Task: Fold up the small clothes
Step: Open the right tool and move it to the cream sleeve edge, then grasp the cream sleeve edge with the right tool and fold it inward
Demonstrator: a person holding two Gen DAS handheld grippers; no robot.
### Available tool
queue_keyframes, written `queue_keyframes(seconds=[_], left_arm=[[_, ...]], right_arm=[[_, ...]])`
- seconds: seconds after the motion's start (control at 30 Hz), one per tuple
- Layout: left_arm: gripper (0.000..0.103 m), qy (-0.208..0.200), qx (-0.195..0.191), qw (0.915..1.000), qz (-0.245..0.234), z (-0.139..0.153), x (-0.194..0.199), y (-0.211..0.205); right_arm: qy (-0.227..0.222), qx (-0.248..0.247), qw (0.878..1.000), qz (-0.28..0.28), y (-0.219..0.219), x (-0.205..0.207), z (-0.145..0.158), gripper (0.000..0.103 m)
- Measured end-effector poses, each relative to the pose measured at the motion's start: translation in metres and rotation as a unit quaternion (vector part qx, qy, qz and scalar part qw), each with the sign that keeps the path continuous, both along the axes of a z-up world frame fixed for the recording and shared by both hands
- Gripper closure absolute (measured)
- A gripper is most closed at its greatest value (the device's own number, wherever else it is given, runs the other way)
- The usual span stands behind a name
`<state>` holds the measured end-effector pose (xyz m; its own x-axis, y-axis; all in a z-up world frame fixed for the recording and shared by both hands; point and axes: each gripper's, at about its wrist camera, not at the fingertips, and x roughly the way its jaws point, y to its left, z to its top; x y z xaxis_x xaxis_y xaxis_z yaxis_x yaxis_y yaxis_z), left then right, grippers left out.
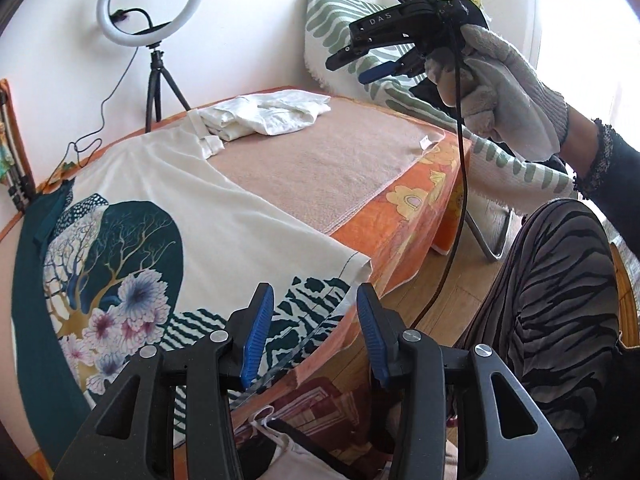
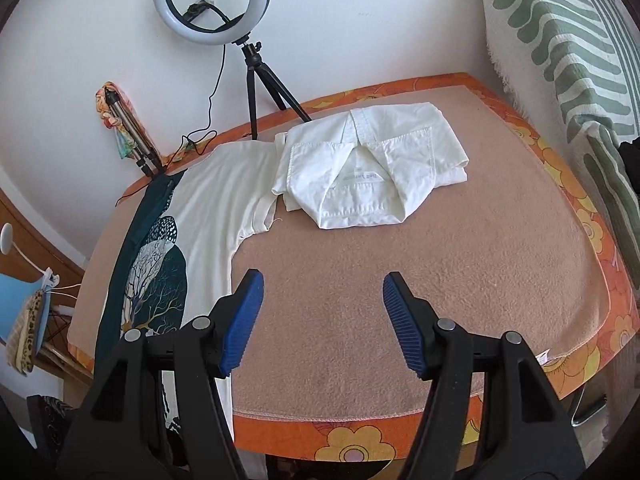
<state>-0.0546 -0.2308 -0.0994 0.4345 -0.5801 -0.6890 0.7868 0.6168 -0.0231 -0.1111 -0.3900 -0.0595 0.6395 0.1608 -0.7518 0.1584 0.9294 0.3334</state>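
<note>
Right wrist: right gripper (image 2: 322, 312) gapes empty above bare blanket (image 2: 440, 264); left gripper (image 1: 316, 332) parted over printed shirt (image 1: 192, 208) hem

two garments – printed shirt (image 2: 208, 216), white shirt (image 2: 372, 168) – one ring light (image 2: 212, 0), two tongs

right of the folded white garment (image 2: 364, 168) the tan blanket (image 2: 460, 272) lies bare; left of it the printed shirt (image 2: 208, 216) covers the surface, and behind it the ring light tripod (image 2: 260, 80) blocks passage.

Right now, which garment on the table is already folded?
The plain white shirt at the back; the printed tree-and-flower top beside it lies spread flat.
</note>
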Motion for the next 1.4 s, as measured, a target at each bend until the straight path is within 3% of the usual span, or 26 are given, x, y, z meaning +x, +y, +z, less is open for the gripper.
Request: queue_keyframes(seconds=[0.17, 0.33, 0.6, 0.7, 0.73, 0.77, 0.8, 0.9, 1.07, 1.23, 1.4], left_arm=[[0.056, -0.018, 0.032, 0.9992, -0.017, -0.014, 0.001, -0.034], [0.051, 0.003, 0.055, 0.9984, -0.014, -0.032, 0.004, -0.054], [0.051, -0.022, 0.071, 0.9972, 0.012, -0.040, 0.009, -0.061], [0.058, -0.007, 0.046, 0.9987, 0.021, -0.038, 0.016, -0.059], [0.065, 0.000, 0.033, 0.9993, 0.019, -0.037, 0.017, -0.058], [0.085, 0.003, 0.030, 0.9993, 0.020, -0.036, 0.019, -0.059], [0.092, 0.004, 0.028, 0.9994, 0.019, -0.036, 0.020, -0.059], [0.097, 0.031, 0.007, 0.9993, 0.022, -0.035, 0.029, -0.053], [0.098, 0.082, -0.048, 0.9945, 0.045, -0.030, 0.045, -0.034], [0.099, 0.088, -0.075, 0.9921, 0.047, -0.022, 0.047, -0.027], [0.099, 0.096, -0.087, 0.9904, 0.047, -0.023, 0.049, -0.024]], right_arm=[[0.001, 0.014, 1.000, 0.003, -0.018, 0.014, 0.001, 0.038], [-0.012, 0.017, 0.999, 0.028, -0.012, 0.050, 0.010, 0.038], [-0.019, -0.021, 0.995, 0.092, 0.026, 0.144, 0.013, 0.038], [-0.011, -0.037, 0.993, 0.112, 0.037, 0.184, 0.007, 0.041], [-0.006, -0.040, 0.992, 0.117, 0.040, 0.197, 0.003, 0.044], [-0.002, -0.043, 0.992, 0.120, 0.042, 0.210, -0.003, 0.048], [0.005, -0.044, 0.992, 0.120, 0.044, 0.222, -0.008, 0.049], [0.025, -0.034, 0.993, 0.109, 0.042, 0.258, -0.029, 0.051], [0.046, -0.040, 0.993, 0.102, 0.051, 0.303, -0.052, 0.059], [0.062, -0.064, 0.991, 0.103, 0.063, 0.334, -0.069, 0.060], [0.078, -0.102, 0.985, 0.112, 0.073, 0.353, -0.080, 0.069]])
